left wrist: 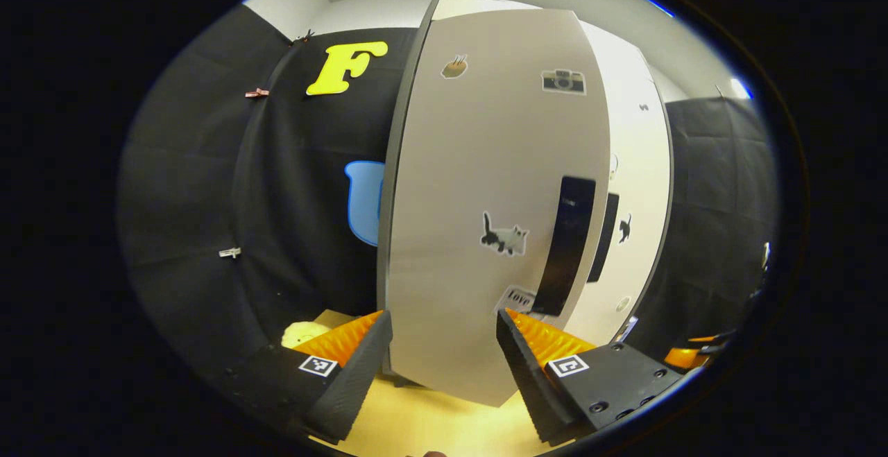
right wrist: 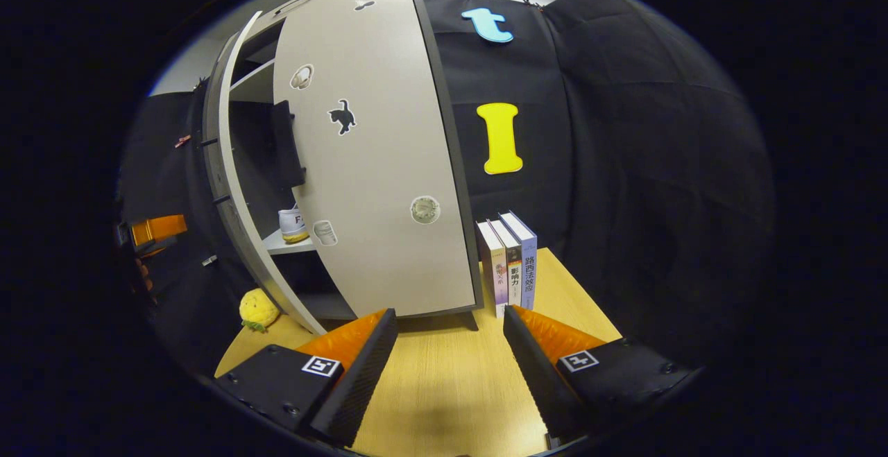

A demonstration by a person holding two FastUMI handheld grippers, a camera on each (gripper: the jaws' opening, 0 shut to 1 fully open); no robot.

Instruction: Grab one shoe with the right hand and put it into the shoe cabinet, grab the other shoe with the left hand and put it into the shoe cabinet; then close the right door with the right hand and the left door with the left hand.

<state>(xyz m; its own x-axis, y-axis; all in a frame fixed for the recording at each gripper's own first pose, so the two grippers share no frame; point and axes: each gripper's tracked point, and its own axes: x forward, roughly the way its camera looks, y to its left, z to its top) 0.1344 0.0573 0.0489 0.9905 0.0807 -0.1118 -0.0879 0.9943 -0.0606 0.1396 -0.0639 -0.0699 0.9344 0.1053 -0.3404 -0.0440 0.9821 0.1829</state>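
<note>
The shoe cabinet's left door stands ajar right in front of my left gripper, which is open with the door's lower part between its fingers' line, touching nothing. Its dark handle is up to the right. Beyond it lies the right door. In the right gripper view the right door looks nearly closed and the left door swings outward. Through the gap a white shoe with a yellow sole rests on a shelf. My right gripper is open above the table, short of the cabinet.
Three upright books stand on the wooden table just right of the cabinet. A yellow plush toy lies by the left door's foot. The left gripper and a hand show at the far left edge.
</note>
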